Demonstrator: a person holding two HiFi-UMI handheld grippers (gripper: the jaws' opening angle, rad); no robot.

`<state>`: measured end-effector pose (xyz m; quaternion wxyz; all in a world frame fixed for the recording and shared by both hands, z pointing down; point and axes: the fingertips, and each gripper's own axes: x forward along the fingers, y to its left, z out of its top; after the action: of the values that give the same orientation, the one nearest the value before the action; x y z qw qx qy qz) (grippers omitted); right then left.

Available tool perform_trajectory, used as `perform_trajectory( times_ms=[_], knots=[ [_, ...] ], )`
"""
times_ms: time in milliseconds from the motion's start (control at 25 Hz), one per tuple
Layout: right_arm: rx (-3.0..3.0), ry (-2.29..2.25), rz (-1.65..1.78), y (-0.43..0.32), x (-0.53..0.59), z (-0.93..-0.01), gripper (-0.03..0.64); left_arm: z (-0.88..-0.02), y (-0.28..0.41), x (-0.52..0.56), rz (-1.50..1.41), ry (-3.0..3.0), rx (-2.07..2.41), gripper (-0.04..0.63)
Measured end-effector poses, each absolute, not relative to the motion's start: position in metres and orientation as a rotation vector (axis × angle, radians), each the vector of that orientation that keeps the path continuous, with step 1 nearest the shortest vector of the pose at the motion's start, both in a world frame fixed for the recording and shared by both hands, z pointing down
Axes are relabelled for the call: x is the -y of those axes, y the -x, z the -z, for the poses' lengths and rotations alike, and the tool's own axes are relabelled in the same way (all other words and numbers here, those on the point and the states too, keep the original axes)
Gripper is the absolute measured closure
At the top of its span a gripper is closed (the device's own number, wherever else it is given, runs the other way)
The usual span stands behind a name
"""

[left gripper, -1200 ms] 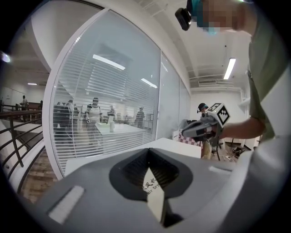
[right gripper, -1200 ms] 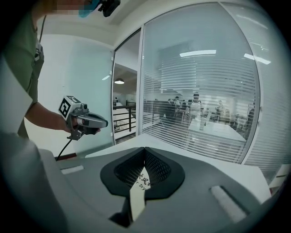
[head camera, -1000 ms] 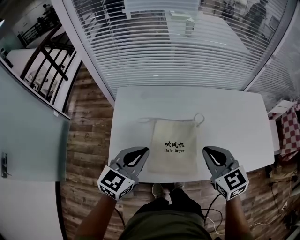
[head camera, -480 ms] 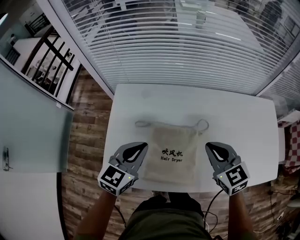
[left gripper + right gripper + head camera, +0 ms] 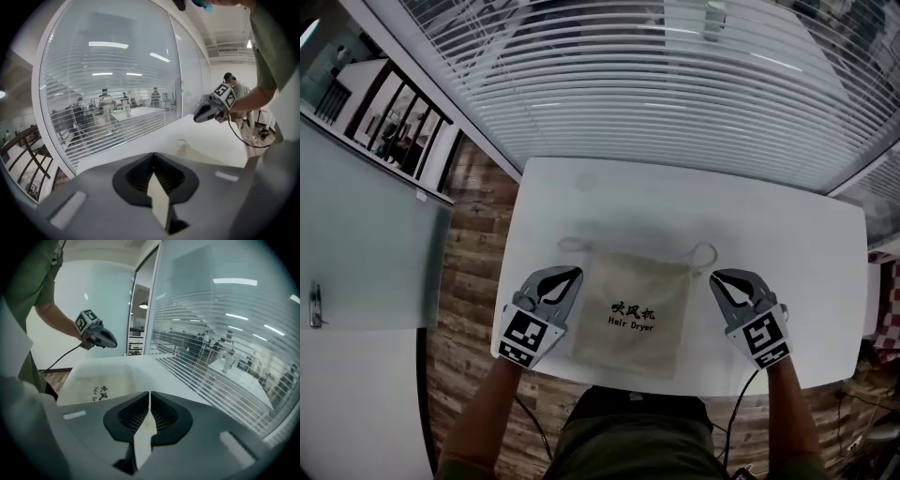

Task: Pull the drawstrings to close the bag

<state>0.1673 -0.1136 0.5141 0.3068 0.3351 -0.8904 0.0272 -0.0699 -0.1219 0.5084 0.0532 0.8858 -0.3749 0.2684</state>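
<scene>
A beige cloth drawstring bag (image 5: 633, 312) printed "Hair Dryer" lies flat on the white table (image 5: 769, 216), its mouth toward the window. One drawstring loop (image 5: 704, 254) sticks out at the bag's top right corner, another drawstring end (image 5: 570, 245) at the top left. My left gripper (image 5: 570, 275) hovers just left of the bag, jaws shut and empty. My right gripper (image 5: 724, 278) hovers just right of it, below the right loop, shut with nothing between the jaws. In the right gripper view the bag (image 5: 105, 383) lies at the left; the left gripper view shows the bag (image 5: 197, 152) beyond the jaws.
A glass wall with white blinds (image 5: 675, 84) runs along the table's far edge. Wooden floor (image 5: 469, 272) shows to the left of the table. A cable (image 5: 741, 412) hangs from the right gripper below the near table edge.
The view has tilted so table and bag sit lower and nearer. Both grippers have moved forward along the bag's sides, closer to its drawstring end. Jaws remain shut.
</scene>
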Motion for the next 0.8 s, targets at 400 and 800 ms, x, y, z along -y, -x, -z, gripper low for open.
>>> perform_trajectory(
  times_ms=[400, 800],
  knots=[
    [2.185, -0.534, 0.136, -0.174, 0.146, -0.593, 0.556, -0.577, 0.074, 0.155, -1.244, -2.743, 0.890, 0.569],
    [1.944, -0.194, 0.381, -0.164, 0.157, -0.637, 0.522, -0.621, 0.074, 0.172, -1.598, -2.875, 0.487, 0.522]
  ],
)
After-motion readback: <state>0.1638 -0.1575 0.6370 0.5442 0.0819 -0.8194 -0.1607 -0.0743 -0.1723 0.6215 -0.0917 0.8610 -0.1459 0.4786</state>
